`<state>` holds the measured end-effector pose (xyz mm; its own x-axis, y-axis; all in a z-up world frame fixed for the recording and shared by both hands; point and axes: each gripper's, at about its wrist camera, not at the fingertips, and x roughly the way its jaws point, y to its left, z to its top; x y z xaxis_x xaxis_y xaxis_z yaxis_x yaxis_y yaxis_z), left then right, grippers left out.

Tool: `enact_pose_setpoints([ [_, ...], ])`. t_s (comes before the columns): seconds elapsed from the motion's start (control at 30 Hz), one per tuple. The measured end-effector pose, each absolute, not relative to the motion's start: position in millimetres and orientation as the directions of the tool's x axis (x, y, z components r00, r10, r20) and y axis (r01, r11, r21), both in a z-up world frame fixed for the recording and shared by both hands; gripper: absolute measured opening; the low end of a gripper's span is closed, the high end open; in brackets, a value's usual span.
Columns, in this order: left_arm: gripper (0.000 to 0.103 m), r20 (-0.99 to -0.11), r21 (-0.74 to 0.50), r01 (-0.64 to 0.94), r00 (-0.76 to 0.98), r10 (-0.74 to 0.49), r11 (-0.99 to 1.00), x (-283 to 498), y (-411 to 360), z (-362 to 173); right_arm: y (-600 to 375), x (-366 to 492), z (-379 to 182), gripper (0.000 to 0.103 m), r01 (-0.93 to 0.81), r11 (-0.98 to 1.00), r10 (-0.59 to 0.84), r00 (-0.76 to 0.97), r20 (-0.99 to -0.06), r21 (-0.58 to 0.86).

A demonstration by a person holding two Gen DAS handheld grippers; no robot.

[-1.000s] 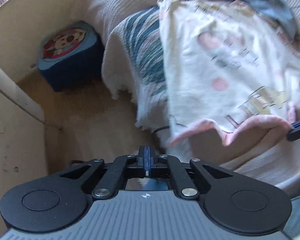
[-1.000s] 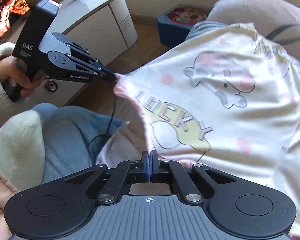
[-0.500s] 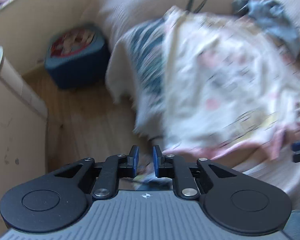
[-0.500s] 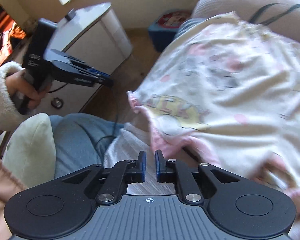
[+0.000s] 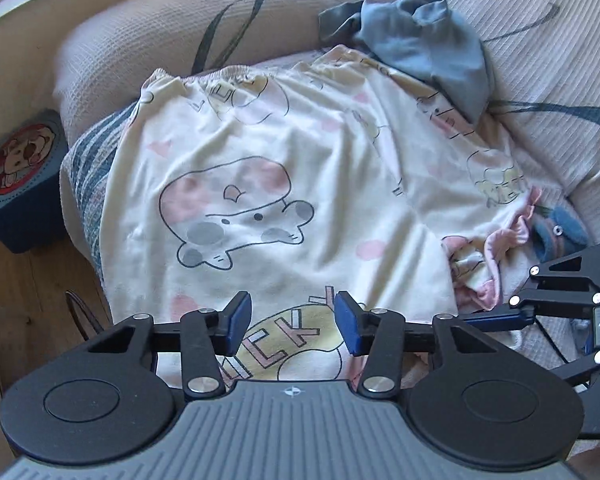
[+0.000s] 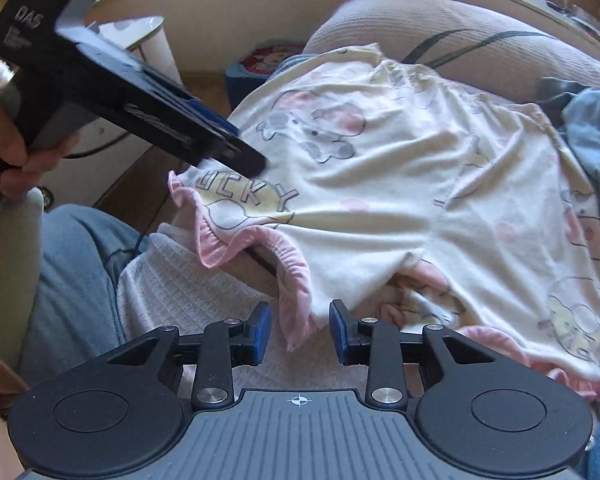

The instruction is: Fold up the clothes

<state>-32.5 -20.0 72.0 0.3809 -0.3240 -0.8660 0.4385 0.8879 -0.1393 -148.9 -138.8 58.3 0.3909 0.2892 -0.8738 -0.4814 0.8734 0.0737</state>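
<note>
Left hand-held gripper agape over pyjama shorts, right hand-held gripper likewise

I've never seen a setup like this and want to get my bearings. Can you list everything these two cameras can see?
Printed garment: one, cream with pink frilled hems and cartoon animals, spread flat on the sofa.
Blue-grey garment: one, crumpled at the printed garment's far edge.
Striped blanket: one, blue and white, under the garment's left side.
Sofa: one, pale ribbed cover with dark lines.
Storage box: one, dark blue with a cartoon dog lid, on the wooden floor.
Side cabinet: one, white, beside the sofa.
Left hand-held gripper: one, black with blue pads, open over the garment's near hem.
Right hand-held gripper: one, same colours, open either side of a pink frill.
</note>
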Motion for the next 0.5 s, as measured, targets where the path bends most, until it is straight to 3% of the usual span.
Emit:
enact_pose_setpoints([
  [0.1, 0.043, -0.89, -0.166, 0.378, 0.34, -0.303, 0.911, -21.3, -12.8, 56.0, -132.9, -143.2, 44.8, 0.025, -0.485, 0.874, 0.25, 0.383, -0.889, 0.037],
  [0.13, 0.042, -0.896, -0.168, 0.357, 0.333, -0.293, 0.919, -19.3, -10.6, 52.9, -135.1, -144.2, 46.0, 0.018, -0.485, 0.874, 0.246, 0.381, -0.891, 0.033],
  [0.17, 0.042, -0.899, -0.169, 0.341, 0.332, -0.286, 0.925, -18.4, -8.4, 51.4, -137.7, -145.5, 47.9, 0.002, -0.485, 0.874, 0.242, 0.379, -0.893, 0.031],
  [0.33, 0.047, -0.903, -0.159, 0.331, 0.333, -0.273, 0.93, -18.9, -8.3, 51.9, -156.0, -153.4, 56.5, 0.001, -0.469, 0.883, 0.194, 0.372, -0.908, -0.003],
  [0.5, 0.057, -0.93, -0.123, 0.319, 0.294, -0.221, 0.94, -12.0, -13.8, 35.9, -171.4, -153.9, 38.5, 0.001, -0.4, 0.914, 0.206, 0.325, -0.923, 0.063],
])
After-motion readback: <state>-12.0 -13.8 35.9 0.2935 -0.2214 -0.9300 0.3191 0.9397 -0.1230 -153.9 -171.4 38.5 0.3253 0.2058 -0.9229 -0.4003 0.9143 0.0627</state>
